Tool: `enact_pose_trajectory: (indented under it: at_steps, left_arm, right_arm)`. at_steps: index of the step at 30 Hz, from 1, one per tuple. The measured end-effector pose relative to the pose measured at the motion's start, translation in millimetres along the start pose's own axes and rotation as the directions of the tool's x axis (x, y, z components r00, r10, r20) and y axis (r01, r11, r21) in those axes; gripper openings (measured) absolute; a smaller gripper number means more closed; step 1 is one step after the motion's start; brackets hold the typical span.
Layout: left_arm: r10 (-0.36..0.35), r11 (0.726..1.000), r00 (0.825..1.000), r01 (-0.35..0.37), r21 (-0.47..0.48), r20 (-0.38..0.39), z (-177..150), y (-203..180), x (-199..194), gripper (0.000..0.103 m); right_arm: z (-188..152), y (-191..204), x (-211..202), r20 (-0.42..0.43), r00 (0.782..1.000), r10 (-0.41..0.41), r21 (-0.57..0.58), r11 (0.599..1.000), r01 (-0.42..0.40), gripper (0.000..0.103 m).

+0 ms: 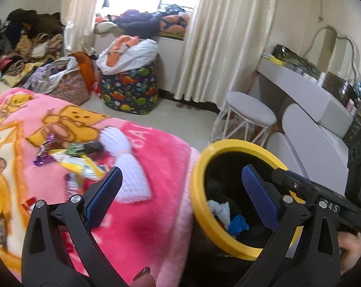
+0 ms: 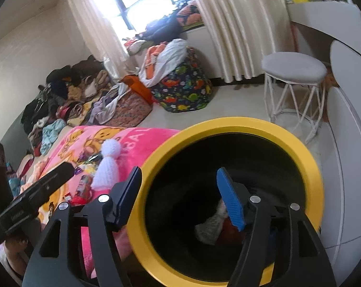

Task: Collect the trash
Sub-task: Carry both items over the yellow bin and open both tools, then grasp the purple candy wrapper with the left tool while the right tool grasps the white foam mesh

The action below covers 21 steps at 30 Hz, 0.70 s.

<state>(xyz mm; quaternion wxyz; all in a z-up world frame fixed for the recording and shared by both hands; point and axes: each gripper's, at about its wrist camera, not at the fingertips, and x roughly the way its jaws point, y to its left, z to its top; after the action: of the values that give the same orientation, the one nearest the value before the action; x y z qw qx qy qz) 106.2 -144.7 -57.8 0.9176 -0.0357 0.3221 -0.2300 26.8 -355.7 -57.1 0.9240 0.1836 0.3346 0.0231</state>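
A black bin with a yellow rim point(image 1: 228, 143) point(image 2: 228, 122) stands against the edge of a pink cartoon blanket point(image 1: 144, 215). Inside lie white crumpled paper point(image 1: 219, 209) and a blue scrap point(image 1: 237, 224). Several wrappers point(image 1: 68, 157) lie on the blanket beside a white knitted piece point(image 1: 123, 157) point(image 2: 108, 165). My left gripper point(image 1: 184, 191) is open and empty, one finger over the blanket, the other over the bin's mouth. My right gripper point(image 2: 180, 193) is open and holds nothing, with its left finger outside the rim and its right finger above the bin's inside.
A white round stool point(image 1: 249, 110) point(image 2: 295, 69) stands on the floor beyond the bin, next to a white desk point(image 1: 307, 91). A dinosaur-print bag point(image 1: 130, 91) and heaps of clothes point(image 1: 25, 47) crowd the far side under the curtained window.
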Motion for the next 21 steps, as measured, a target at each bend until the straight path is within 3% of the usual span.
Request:
enact_pose_trajectory:
  at_steps: [21]
  left_arm:
    - [0.114, 0.987, 0.991, -0.107, -0.117, 0.062, 15.3, 81.4, -27.8, 0.092]
  right_arm:
    - [4.6, 101.2, 35.3, -0.065, 0.989, 0.135, -0.206, 0.968, -0.146, 0.072]
